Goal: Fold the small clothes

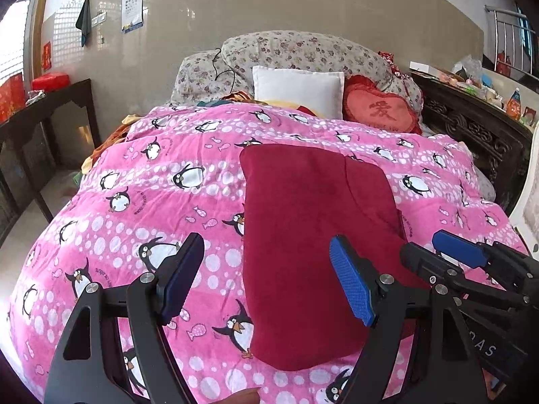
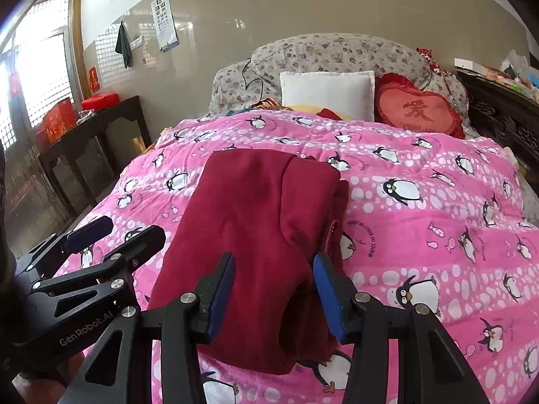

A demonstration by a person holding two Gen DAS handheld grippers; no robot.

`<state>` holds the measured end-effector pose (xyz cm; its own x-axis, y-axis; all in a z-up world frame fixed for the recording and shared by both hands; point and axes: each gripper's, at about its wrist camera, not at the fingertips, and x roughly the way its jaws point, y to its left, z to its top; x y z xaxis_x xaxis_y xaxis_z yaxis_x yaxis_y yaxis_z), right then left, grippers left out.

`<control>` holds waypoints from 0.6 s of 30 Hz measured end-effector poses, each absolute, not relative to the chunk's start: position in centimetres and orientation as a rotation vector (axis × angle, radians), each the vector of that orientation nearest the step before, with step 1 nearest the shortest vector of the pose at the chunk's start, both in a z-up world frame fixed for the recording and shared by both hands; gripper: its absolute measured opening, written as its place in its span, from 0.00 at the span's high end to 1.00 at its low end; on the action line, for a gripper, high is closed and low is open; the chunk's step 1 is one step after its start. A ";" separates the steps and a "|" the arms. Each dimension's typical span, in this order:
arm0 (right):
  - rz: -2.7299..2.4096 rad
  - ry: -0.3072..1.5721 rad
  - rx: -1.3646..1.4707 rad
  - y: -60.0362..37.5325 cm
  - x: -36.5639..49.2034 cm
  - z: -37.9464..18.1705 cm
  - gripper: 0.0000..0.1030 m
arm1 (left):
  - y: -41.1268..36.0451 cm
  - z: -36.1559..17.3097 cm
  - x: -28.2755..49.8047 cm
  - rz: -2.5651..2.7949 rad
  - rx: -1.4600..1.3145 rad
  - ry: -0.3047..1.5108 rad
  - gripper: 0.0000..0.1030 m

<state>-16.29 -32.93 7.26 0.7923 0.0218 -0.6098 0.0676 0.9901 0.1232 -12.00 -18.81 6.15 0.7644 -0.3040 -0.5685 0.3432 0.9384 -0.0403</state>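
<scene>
Your left gripper (image 1: pixel 266 276) fills the lower frame, jaws wide apart and holding nothing, its left finger over the pink penguin quilt (image 1: pixel 134 202). Centre frame, the dark red garment (image 1: pixel 303 235) lies folded lengthwise on that quilt. Lower right, your right gripper (image 2: pixel 273 293) is also spread, straddling the garment's near edge. Pinch there and you risk catching only one layer, or the quilt beneath.

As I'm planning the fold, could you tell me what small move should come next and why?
Probably lower both open grippers, left and right, onto the near edge of the dark red garment, which lies long and narrow on the penguin blanket; neither holds it, and folding it away would halve it.
</scene>
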 end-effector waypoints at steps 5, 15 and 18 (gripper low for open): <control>-0.022 0.666 0.147 -32.8 -16.0 7.0 0.55 | -18.8 6.1 -12.0 -0.350 0.067 0.607 0.25; -0.013 0.682 0.149 -32.7 -15.6 6.6 0.55 | -19.0 5.7 -11.7 -0.350 0.064 0.624 0.25; -0.010 0.679 0.152 -32.8 -15.5 6.5 0.55 | -19.0 5.7 -11.6 -0.347 0.065 0.625 0.25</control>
